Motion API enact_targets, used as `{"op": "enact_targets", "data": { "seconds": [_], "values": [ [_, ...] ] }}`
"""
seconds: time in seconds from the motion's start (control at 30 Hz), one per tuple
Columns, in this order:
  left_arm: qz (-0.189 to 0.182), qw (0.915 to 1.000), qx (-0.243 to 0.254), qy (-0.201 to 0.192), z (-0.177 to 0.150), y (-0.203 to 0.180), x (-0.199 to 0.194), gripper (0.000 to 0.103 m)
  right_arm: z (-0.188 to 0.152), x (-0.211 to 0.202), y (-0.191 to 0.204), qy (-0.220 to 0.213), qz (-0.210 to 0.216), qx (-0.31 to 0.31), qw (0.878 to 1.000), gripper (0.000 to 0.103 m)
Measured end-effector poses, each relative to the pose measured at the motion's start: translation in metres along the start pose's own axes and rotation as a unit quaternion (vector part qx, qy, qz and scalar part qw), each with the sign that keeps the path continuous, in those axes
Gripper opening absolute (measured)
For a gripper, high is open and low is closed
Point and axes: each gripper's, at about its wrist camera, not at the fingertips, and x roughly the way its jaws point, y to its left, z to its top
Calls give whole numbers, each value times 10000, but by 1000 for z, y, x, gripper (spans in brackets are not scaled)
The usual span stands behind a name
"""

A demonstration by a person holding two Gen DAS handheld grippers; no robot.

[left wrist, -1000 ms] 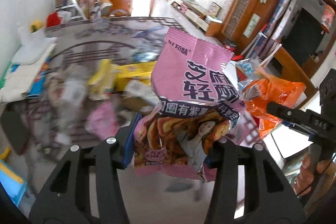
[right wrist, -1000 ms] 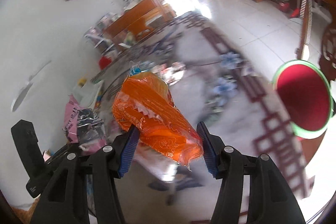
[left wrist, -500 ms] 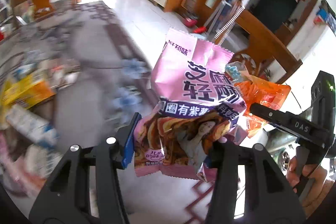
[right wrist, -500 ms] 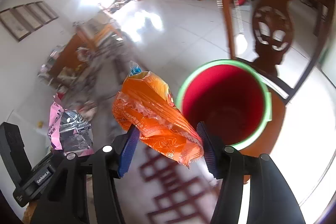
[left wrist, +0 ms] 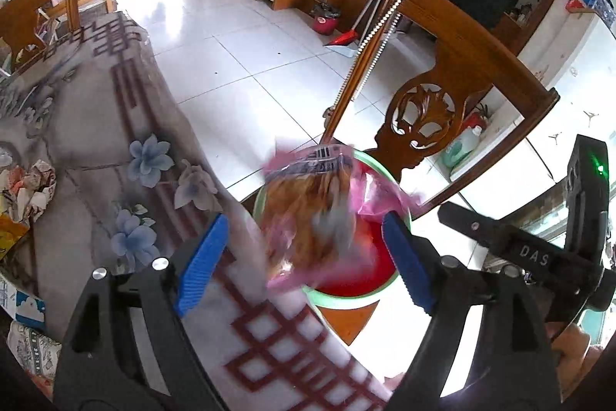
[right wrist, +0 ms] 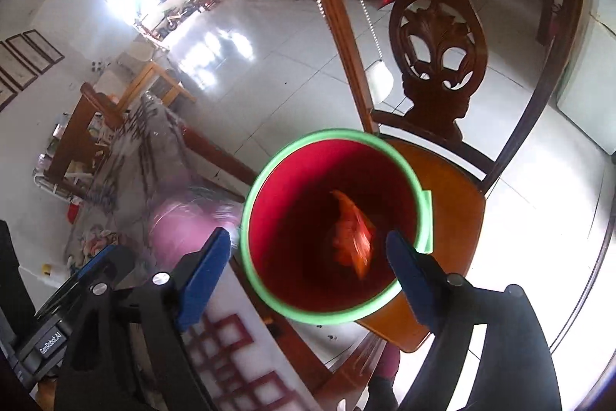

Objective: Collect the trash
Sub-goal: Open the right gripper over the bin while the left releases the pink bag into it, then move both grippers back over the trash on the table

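Observation:
My left gripper (left wrist: 304, 234) has its jaws opening, and a pink snack bag (left wrist: 308, 210) drops, blurred, free between the blue pads over the red bin's green rim (left wrist: 338, 295). In the right wrist view the red bin (right wrist: 331, 133) stands on a wooden chair seat. My right gripper (right wrist: 308, 237) hovers above it with its jaws opening, and an orange snack bag (right wrist: 350, 237) falls loose inside the bin. The pink bag (right wrist: 184, 222) shows there as a blur left of the bin. Neither bag touches a pad.
A carved wooden chair (right wrist: 435, 37) carries the bin. The table with a flowered cloth (left wrist: 96, 141) lies to the left, and crumpled wrappers (left wrist: 27, 187) lie on it. A broom and dustpan (left wrist: 342, 39) lean farther back on the tiled floor.
Both grippers swung from the table over to the bin and opened. The pink bag left the left pads and the orange bag left the right pads; both are falling.

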Motion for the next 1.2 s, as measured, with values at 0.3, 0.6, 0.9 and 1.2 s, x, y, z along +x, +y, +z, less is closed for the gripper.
{"op": "enact_targets", "data": {
  "seconds": [0.3, 0.6, 0.9, 1.2],
  "values": [
    [148, 9990, -356, -212, -8, 20, -30, 81, 7, -6, 8, -102, 89, 42, 9999, 81],
    [383, 9964, -688, -318, -40, 59, -65, 81, -11, 0, 60, 65, 245, -426, 9988, 83],
    [794, 9864, -1320, -579, -80, 139, -118, 81, -52, 10, 137, 279, 388, -1193, 9917, 83],
    [1885, 9623, -1894, -513, -135, 270, -175, 81, -108, 25, 217, 672, 666, -1710, 9807, 84]
  ]
}}
